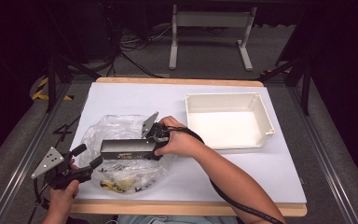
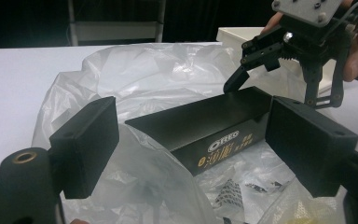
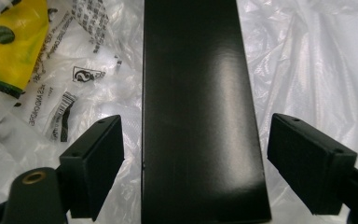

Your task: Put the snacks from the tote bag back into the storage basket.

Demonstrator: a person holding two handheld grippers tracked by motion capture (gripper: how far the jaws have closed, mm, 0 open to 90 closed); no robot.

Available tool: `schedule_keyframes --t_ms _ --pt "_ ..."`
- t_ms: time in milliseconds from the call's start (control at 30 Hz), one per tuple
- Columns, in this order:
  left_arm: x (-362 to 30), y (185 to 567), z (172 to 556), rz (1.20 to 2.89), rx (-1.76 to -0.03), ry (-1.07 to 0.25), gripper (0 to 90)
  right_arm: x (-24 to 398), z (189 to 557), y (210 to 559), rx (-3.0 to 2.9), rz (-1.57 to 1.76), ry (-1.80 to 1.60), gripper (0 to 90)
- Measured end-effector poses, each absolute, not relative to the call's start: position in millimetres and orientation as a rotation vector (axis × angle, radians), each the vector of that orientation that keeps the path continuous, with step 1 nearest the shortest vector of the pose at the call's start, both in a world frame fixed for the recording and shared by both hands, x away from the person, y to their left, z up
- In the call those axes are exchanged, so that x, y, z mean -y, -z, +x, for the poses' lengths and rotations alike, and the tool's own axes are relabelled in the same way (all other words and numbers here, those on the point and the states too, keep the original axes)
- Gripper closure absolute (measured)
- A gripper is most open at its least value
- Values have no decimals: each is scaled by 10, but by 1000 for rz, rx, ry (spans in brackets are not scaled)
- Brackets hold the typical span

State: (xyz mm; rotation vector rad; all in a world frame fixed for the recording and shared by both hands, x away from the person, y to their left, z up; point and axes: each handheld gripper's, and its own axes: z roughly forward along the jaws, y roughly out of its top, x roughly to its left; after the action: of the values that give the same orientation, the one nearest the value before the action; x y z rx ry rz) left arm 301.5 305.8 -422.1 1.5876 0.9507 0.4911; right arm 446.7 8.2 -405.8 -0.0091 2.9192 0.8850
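my right gripper [image 1: 154, 141] points down over the black box [image 1: 127, 148], fingers straddling it ungripped; my left gripper [image 1: 85, 161] gapes beside the box.

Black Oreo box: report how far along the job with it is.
Done: little. The black Oreo box lies on the clear plastic bag beside a yellow packet, and the white bin holds nothing. In hand: the right gripper straddles the box's end, jaws either side, pads not yet pressing. The left gripper waits open nearby. Left: closing on it and lifting, probably toward the bin.

Black box [image 3: 200, 107] glossy card; bag [image 2: 168, 65] thin crinkled clear plastic; bin [image 1: 226, 119] smooth white plastic.
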Motion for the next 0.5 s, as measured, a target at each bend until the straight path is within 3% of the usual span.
schedule_keyframes --t_ms 167,500 --pt "-3065 4222 3018 1592 -950 -486 182 -91 4457 4047 -2931 -23 -825 304" --pt "-3062 4224 3016 1575 -943 -485 180 -148 4493 4032 -2977 -46 -750 419"
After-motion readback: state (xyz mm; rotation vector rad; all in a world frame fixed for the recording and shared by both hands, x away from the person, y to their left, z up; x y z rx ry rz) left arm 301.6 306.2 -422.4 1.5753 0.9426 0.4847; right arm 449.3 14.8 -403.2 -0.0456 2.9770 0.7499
